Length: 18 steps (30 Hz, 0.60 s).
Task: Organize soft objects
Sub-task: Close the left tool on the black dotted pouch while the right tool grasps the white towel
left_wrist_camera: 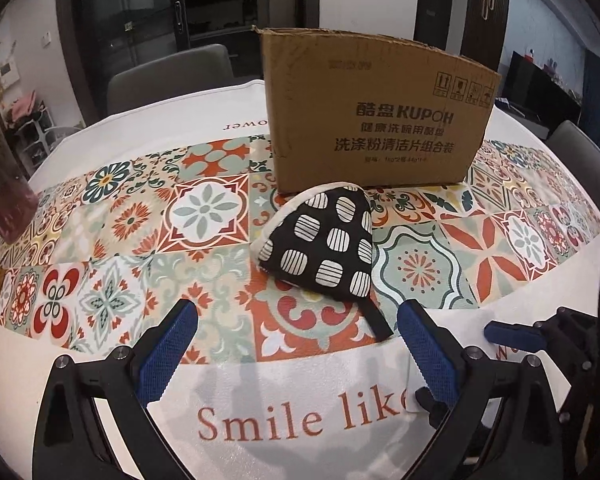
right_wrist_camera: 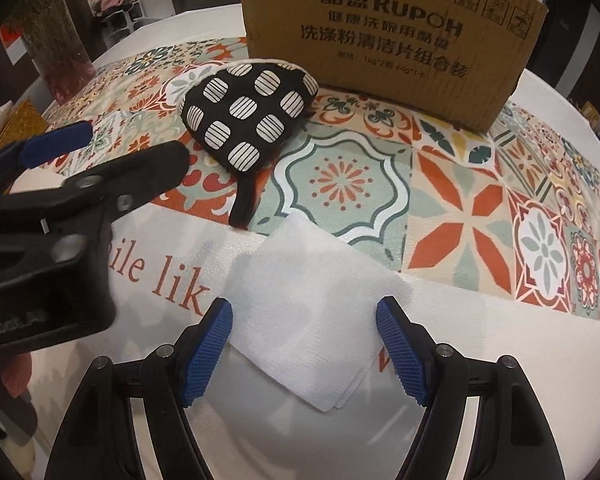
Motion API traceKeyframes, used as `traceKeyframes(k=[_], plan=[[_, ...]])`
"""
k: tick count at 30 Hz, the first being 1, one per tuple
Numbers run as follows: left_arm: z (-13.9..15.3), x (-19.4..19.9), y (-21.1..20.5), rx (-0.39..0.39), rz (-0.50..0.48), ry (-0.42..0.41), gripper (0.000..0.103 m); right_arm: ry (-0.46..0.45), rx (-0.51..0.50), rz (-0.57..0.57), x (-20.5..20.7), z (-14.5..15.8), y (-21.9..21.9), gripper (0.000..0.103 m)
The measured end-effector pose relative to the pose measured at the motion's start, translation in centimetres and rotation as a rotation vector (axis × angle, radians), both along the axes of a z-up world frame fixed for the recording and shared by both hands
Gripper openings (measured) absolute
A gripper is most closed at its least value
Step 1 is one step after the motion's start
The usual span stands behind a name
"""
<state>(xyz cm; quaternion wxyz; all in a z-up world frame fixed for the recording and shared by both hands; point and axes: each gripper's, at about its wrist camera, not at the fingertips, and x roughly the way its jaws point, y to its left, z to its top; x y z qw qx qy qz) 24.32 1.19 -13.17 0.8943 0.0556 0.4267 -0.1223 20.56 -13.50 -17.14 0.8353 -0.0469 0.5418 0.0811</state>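
I am holding my right gripper spread wide, the folded white cloth lying between its fingers; my left gripper is gaping empty before the spotted pouch. I should be pinching all layers squarely.

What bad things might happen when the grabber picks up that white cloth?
The folded white cloth lies in loose layers, so the open right gripper might pinch only the top layer and let it unfold. It might also catch the tablecloth underneath and tug it, shifting the cardboard box. The left gripper sits close beside it, near the spotted pouch, so the two could bump.
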Motion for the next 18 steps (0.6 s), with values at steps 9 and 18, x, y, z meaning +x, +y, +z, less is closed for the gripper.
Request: traceKeyframes(k=[9, 18], plan=[[-1.3, 1.9, -2.0, 0.02, -0.011, 0.013, 0.102, -0.022, 0.004, -0.001, 0.8, -0.1, -0.6, 0.075], [-3.0, 4.6, -3.9, 0.07, 0.014, 0.042, 0.102, -0.033, 0.003, -0.034, 2.2, 0.0, -1.8, 0.075]])
